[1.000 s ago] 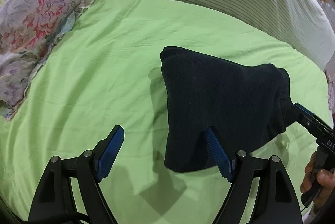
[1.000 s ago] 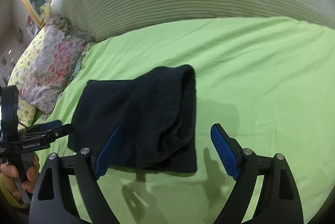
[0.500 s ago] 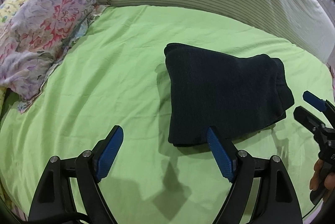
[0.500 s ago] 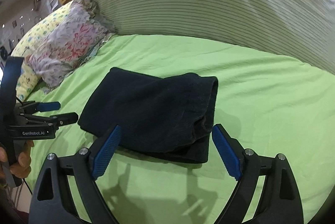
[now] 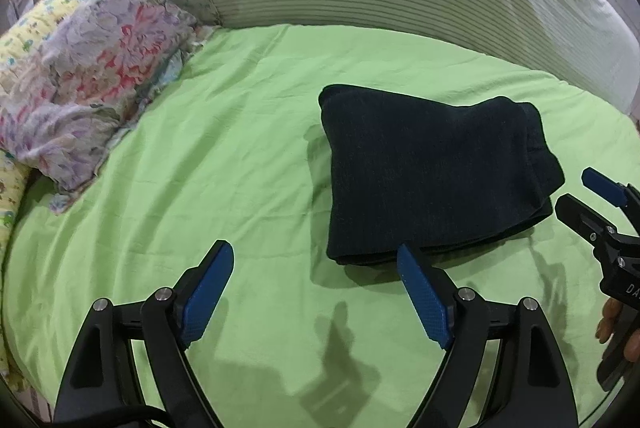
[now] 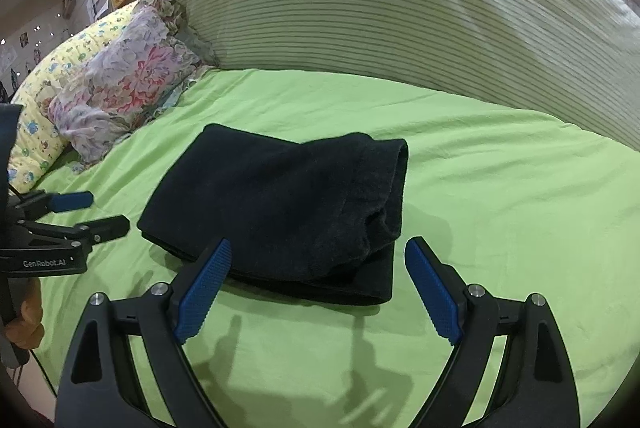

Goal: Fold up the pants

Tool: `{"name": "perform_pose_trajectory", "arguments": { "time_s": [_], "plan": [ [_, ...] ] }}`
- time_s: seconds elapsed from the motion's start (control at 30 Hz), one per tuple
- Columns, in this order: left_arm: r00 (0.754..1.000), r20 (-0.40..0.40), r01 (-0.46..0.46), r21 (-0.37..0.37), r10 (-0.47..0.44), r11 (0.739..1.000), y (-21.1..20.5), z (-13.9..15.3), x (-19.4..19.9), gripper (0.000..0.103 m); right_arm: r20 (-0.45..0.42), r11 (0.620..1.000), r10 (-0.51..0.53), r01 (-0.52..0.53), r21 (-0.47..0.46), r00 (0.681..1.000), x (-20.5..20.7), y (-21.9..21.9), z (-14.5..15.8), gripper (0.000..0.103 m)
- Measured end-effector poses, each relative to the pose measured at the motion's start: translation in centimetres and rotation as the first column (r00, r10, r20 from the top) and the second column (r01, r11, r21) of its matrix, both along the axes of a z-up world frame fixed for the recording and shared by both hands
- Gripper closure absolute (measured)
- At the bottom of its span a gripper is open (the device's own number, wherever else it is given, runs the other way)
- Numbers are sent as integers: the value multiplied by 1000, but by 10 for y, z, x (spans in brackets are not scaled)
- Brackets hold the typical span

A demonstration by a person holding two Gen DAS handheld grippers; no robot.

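Observation:
The dark navy pants [image 5: 432, 168] lie folded into a compact stack on the green bed sheet [image 5: 220, 148]; they also show in the right wrist view [image 6: 288, 204]. My left gripper [image 5: 316, 260] is open and empty, just in front of the stack's near left corner. My right gripper [image 6: 318, 260] is open and empty, just in front of the stack's near edge. Each gripper shows at the edge of the other's view, the right one [image 5: 580, 196] and the left one [image 6: 92, 212], both apart from the cloth.
A floral pillow [image 5: 92, 76] and a yellow patterned pillow [image 6: 60, 68] lie at the left end of the bed. A striped cushioned headboard [image 6: 400, 8] runs along the back. Green sheet [image 6: 500, 188] stretches to the right of the pants.
Both grippers have pulled back and up from the pants. The stack, held up off the sheet a second ago, now lies flat on the bed with neither gripper touching it.

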State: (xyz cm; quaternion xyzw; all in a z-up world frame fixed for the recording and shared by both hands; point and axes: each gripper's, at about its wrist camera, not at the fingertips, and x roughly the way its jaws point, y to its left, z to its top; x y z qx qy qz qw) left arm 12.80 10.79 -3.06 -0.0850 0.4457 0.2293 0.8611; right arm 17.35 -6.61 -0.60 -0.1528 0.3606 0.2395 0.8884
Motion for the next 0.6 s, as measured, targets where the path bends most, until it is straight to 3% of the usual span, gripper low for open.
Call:
{"name": "perform_pose_trajectory", "arguments": {
  "time_s": [0.6],
  "plan": [
    [1000, 18, 4, 22, -5, 1000, -4, -5, -3, 18, -7, 999, 42, -42, -10, 999, -4, 13, -16, 14]
  ]
}}
